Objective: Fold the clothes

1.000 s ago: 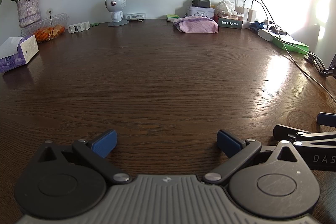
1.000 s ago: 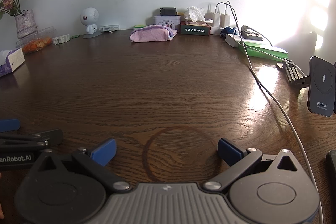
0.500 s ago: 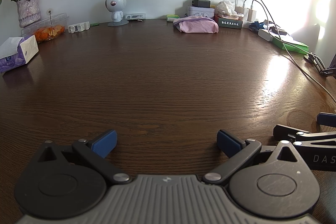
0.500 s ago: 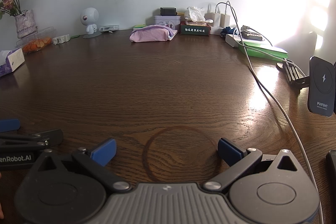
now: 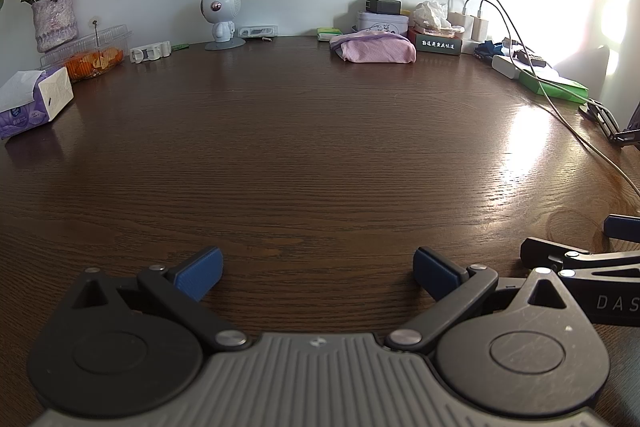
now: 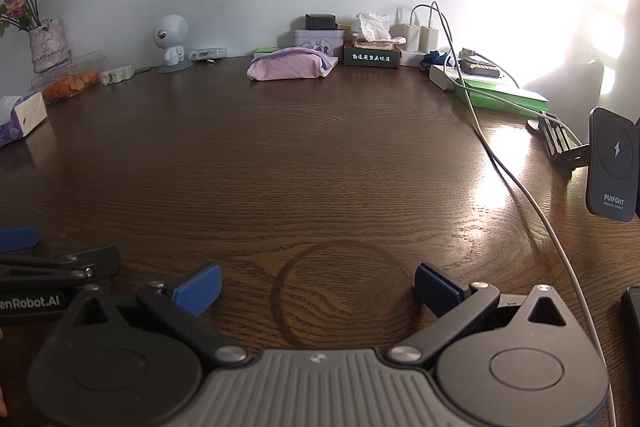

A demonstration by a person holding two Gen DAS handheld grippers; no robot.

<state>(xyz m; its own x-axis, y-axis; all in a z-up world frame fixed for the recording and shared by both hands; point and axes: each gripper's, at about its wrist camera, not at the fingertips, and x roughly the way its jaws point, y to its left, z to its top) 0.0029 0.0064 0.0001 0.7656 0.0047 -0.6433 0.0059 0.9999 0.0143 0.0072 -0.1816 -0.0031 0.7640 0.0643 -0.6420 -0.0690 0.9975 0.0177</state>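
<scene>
A pink folded garment (image 5: 376, 50) lies at the far edge of the dark wooden table (image 5: 312, 147), near the wall; it also shows in the right wrist view (image 6: 290, 66). My left gripper (image 5: 316, 273) is open and empty, low over the near part of the table. My right gripper (image 6: 317, 285) is open and empty beside it, over a dark ring stain (image 6: 344, 293). Each gripper shows at the edge of the other's view. Both are far from the garment.
Along the back: a flower vase (image 5: 54, 21), tissue box (image 5: 34, 103), plastic box of orange peel (image 5: 94, 57), white robot figure (image 5: 220, 17), tins and chargers (image 6: 384, 43). A white cable (image 6: 516, 179), green book (image 6: 504, 99) and phone charger stand (image 6: 612, 167) lie right.
</scene>
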